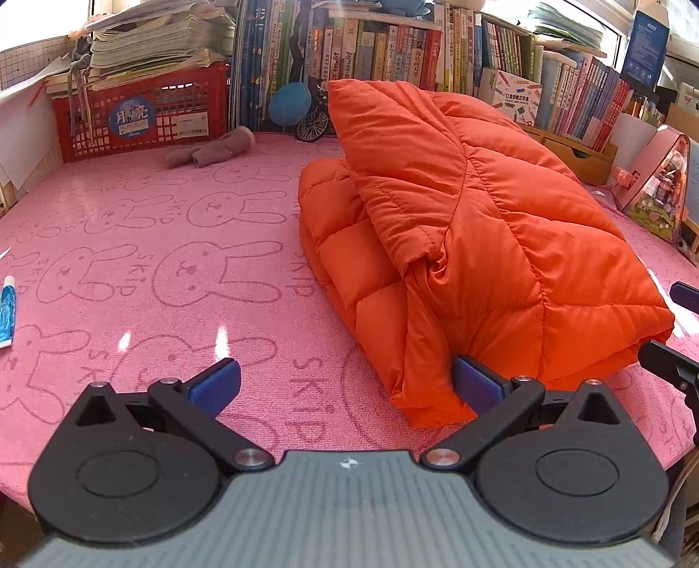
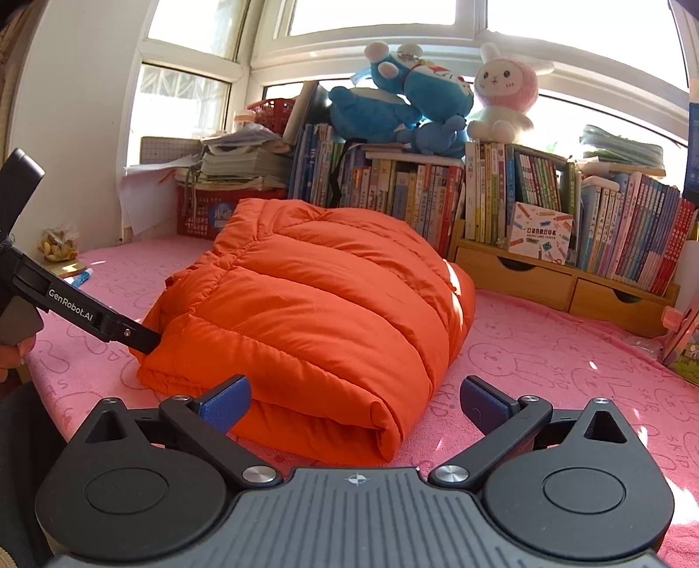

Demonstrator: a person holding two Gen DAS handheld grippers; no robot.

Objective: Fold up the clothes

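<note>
Two grippers frame a folded orange puffer jacket (image 1: 472, 244) lying on a pink bunny-print tablecloth (image 1: 153, 271). In the left wrist view the jacket fills the centre and right of the frame. A grey rolled cloth (image 1: 209, 150), a red plastic crate (image 1: 144, 118) under stacked papers and a small toy bicycle (image 1: 312, 122) sit along the upper edge, and a blue tube (image 1: 6, 314) lies at far left. None of these lie between the grippers and the jacket. The left gripper (image 1: 345, 384) points downward, jaws wide apart and empty, its right pad just beside the jacket's near corner. The right gripper (image 2: 356, 400) also stands wide open and empty, the jacket's rolled edge just ahead between its fingers. Behind, rows of books (image 2: 415, 196) on wooden shelves carry blue plush toys (image 2: 406, 100) and a pink-and-white rabbit plush (image 2: 502, 96) beneath bright windows (image 2: 371, 13).
</note>
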